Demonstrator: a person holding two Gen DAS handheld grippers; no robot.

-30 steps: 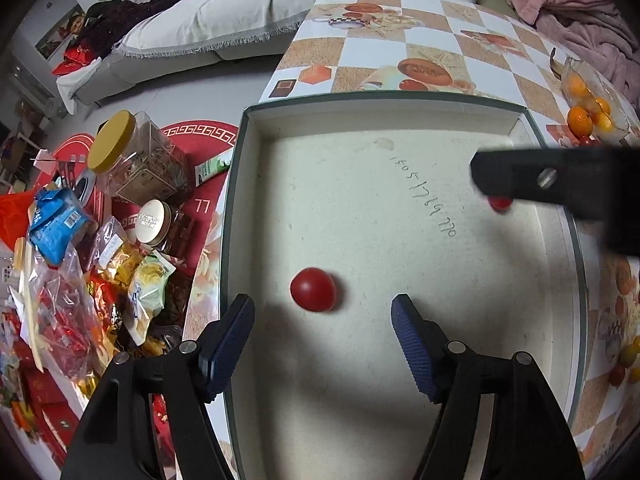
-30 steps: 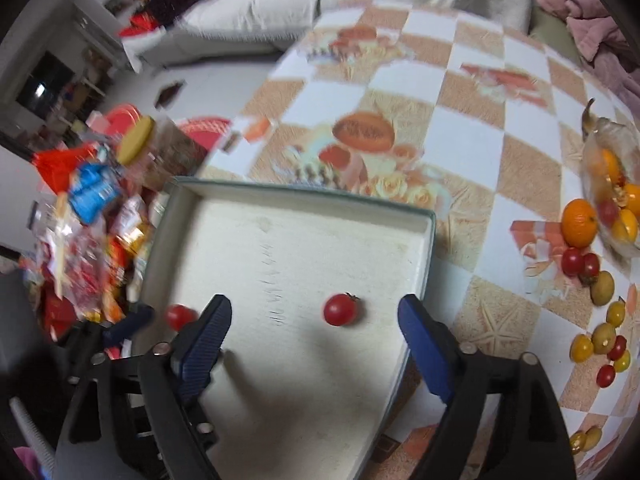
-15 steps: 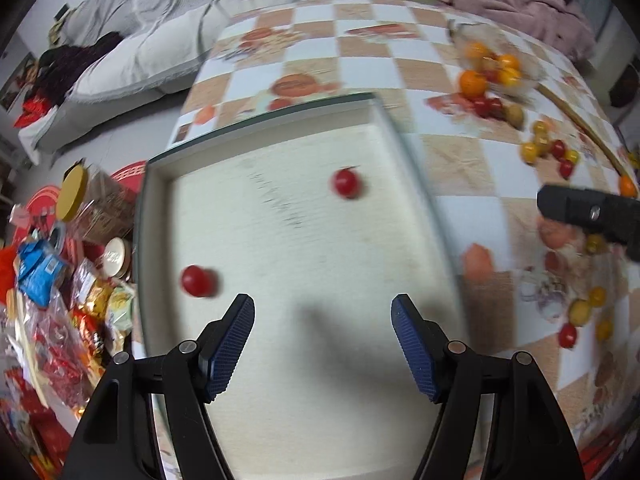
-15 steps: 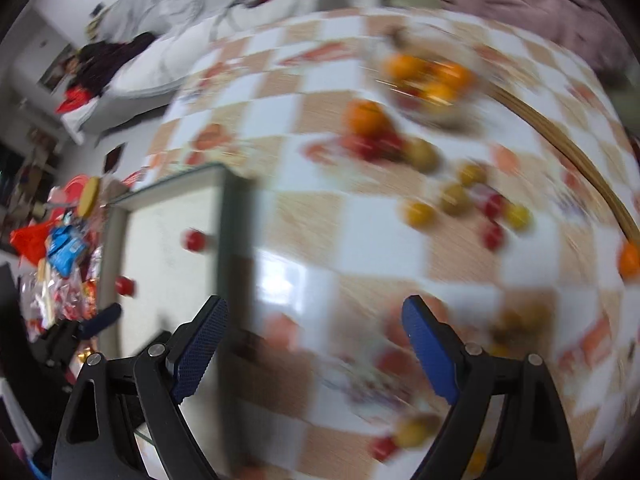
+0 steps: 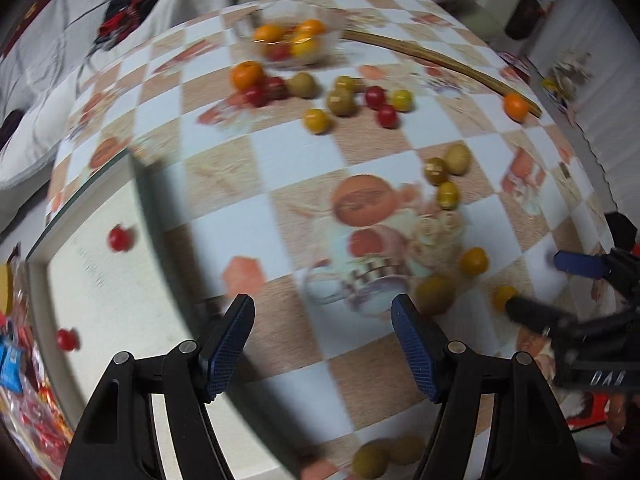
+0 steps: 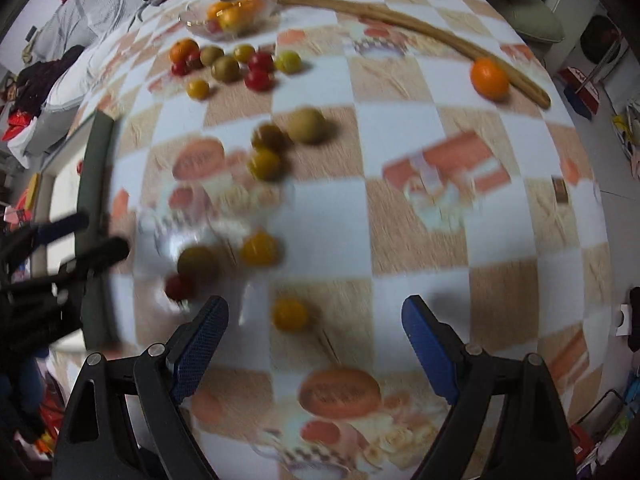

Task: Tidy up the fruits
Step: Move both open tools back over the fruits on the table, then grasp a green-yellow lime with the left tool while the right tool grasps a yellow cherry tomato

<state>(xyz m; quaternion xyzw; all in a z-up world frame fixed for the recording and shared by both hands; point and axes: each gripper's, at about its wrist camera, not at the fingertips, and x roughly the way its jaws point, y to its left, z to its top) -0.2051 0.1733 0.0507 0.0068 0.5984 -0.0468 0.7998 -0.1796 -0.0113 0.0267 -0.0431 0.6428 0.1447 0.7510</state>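
Counter (image 6: pixel 420 92): a big checkered top with food pictures is filling both views. Loose fruits are lying all over it.
Tray (image 5: pixel 100 280): a pale tray with a dark rim is sitting on the left side of the counter.
Left tool (image 5: pixel 322 336): its blue pads are standing wide apart and holding nothing. It is hanging over the counter just right of the tray.
Right tool (image 6: pixel 316 336): its pads are standing wide apart too, holding nothing. It is hanging over the near part of the counter.
Glass bowl (image 6: pixel 196 20): it is sitting at the far side, with orange and yellow fruits inside.
Orange (image 6: pixel 489 77): it is lying far right, touching a long brown stick (image 6: pixel 400 16).
Green fruits (image 6: pixel 307 125): they are lying near the middle.
Yellow fruit (image 6: pixel 290 314): it is lying between the right tool's pads, a bit to the left.
Red tomatoes (image 5: pixel 119 238): two are lying in the tray, well apart.
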